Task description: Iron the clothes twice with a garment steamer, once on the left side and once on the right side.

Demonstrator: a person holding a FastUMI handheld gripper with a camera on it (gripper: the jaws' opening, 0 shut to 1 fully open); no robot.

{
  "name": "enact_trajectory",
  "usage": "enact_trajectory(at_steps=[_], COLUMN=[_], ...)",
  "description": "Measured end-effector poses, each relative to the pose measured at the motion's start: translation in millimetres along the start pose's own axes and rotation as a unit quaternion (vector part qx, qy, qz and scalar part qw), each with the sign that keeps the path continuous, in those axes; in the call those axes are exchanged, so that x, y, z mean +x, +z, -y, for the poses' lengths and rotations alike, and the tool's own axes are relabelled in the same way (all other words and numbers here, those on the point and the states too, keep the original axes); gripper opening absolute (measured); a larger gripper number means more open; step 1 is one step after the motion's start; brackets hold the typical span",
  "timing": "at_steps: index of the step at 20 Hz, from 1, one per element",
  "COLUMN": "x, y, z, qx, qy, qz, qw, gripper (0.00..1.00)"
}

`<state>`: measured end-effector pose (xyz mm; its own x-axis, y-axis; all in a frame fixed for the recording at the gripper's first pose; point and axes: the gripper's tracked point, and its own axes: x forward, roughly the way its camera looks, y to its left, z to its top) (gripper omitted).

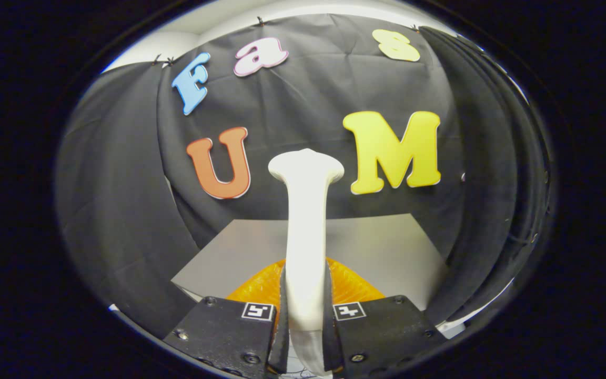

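camera rides the hand-held gripper (305, 316), facing the booth wall (303, 105).

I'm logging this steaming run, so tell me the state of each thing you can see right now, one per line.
gripper: shut on the garment steamer, both fingers pressing its handle.
garment steamer: held upright between the fingers, head lifted above the table, away from the cloth.
orange garment: lying on the table just ahead of the fingers, not touched by the steamer head.
table: grey top, carrying the garment.
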<state>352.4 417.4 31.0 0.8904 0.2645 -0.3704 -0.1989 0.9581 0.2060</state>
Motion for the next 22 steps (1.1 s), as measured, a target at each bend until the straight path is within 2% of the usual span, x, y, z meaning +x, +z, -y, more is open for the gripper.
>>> enact_trajectory(at_steps=[6,15,22], x=[-80.2,-215.3,-279.7], y=[24.6,40.7,78.5], z=[37.4,149.4,222.8], qx=[0.004,-0.036,-0.067], qy=[0.001,-0.079,-0.135], qz=[0.063,0.119,0.172], qw=[0.998,0.989,0.973], gripper=[0.28,0.28,0.28])
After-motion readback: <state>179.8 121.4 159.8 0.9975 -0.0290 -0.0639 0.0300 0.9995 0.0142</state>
